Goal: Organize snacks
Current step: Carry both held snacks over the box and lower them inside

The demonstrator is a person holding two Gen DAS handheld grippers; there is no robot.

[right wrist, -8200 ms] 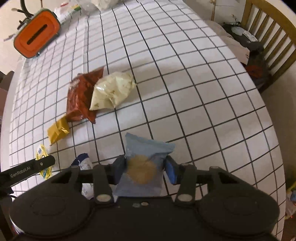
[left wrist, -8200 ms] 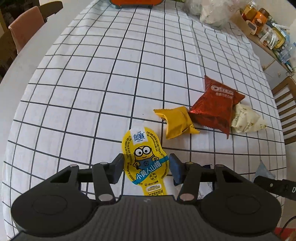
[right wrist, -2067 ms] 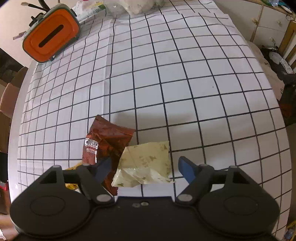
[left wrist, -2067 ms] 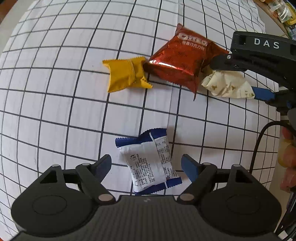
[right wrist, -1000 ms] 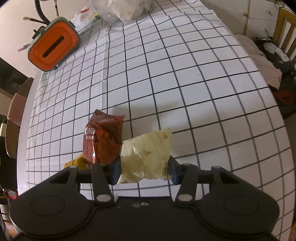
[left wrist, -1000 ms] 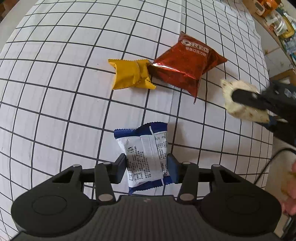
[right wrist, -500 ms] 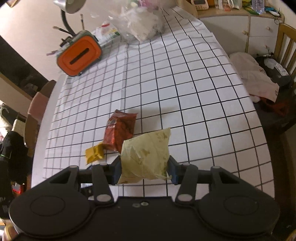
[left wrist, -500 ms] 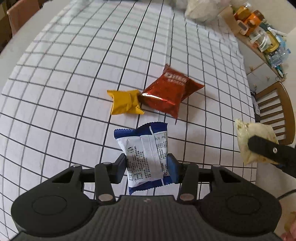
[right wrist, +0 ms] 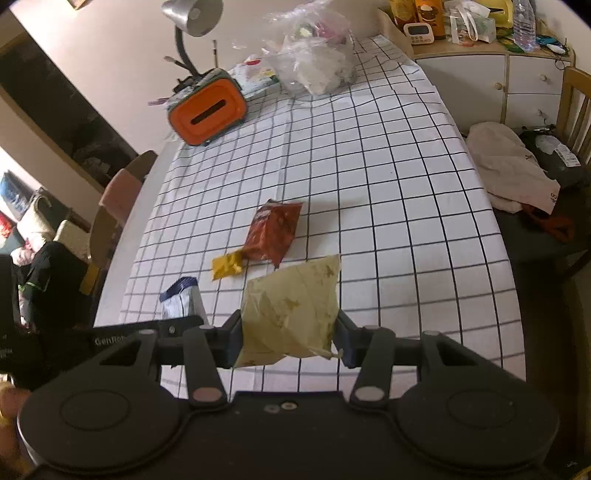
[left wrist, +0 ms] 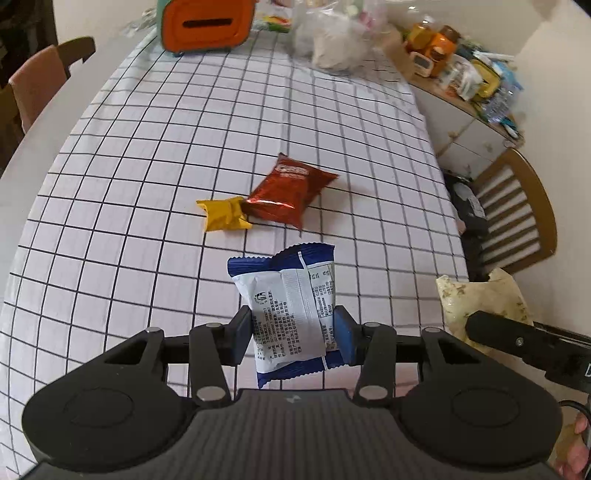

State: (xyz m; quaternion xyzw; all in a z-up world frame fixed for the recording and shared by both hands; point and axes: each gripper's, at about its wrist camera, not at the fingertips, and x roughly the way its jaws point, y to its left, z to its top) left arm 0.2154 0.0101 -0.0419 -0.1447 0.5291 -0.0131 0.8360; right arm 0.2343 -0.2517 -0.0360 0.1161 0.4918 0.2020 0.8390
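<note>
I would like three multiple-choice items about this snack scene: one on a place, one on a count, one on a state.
1. Where does the yellow packet lie?
A. touching the red packet on the table
B. inside the orange box
C. on the wooden chair

2. How many snack packets lie on the checked cloth?
A. one
B. two
C. four

3. What is the state of the left gripper?
A. open and empty
B. shut on the blue and white packet
C. shut on a spoon

Answers:
1. A, their ends meet on the cloth.
2. B, only the yellow and red ones lie there; the right gripper holds the pale packet up.
3. B, both pads press the packet's sides.
</note>
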